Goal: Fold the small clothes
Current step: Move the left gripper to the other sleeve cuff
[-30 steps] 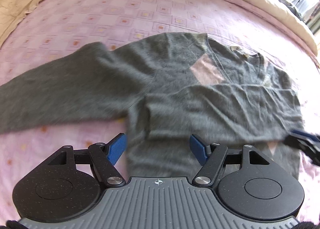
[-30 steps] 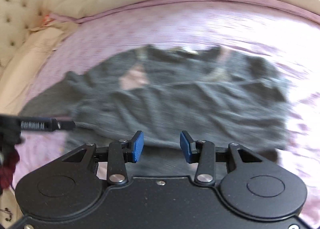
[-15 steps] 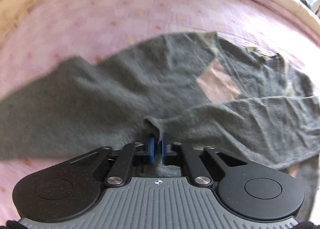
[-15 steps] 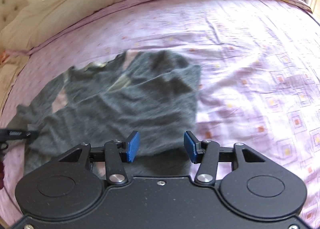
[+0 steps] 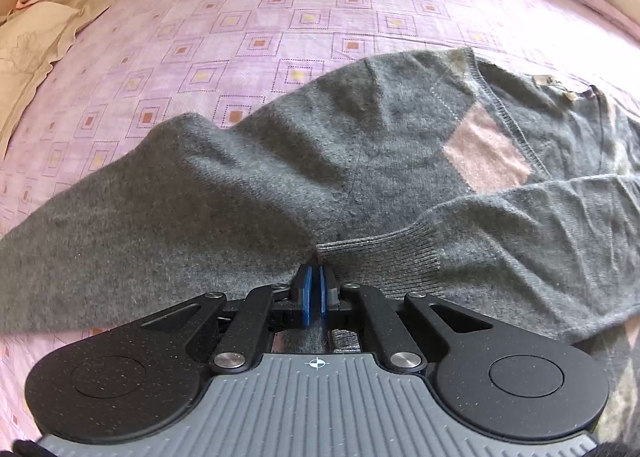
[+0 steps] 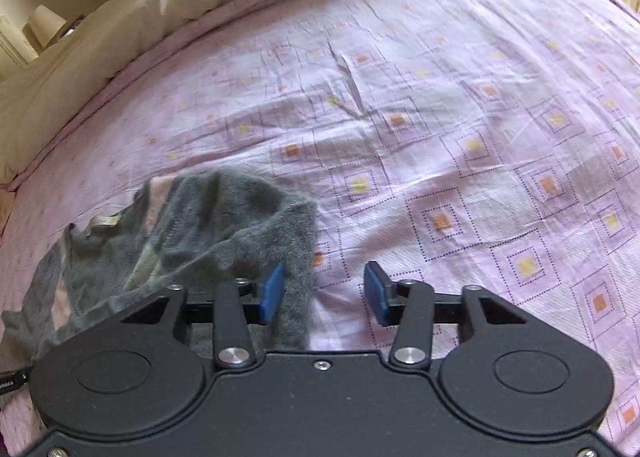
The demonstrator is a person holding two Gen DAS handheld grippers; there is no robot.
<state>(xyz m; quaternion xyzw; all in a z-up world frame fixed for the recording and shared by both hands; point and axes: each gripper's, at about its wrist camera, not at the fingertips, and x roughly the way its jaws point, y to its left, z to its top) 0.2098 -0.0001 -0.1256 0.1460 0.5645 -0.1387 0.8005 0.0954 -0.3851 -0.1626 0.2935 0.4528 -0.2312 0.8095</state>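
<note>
Setting: where a lilac bedsheet (image 5: 280, 17) printed with nested squares is spread over a bed, a grey sweater (image 5: 280, 161) is laid out flat, its neckline turned toward the far side.
Sweater: a pink diamond patch (image 5: 486, 153) is seen beside the V-neck, and one sleeve is stretched away to the left across the sheet.
Folded sleeve: the other sleeve is laid across the body of the garment, its ribbed cuff (image 5: 380, 261) ending just in front of the left tool.
Left gripper (image 5: 314, 293): the blue pads are pressed together on grey knit, which is pinched between them at the cuff's edge.
Right gripper (image 6: 324, 293): the jaws are held wide apart over the sweater's right edge; the left pad (image 6: 272, 291) is set against the fabric, the right pad over bare sheet, and nothing is clasped.
Surroundings: a cream quilt (image 6: 120, 29) is bunched along the far edge of the bed, and cream bedding (image 5: 44, 29) is crumpled at the left.
</note>
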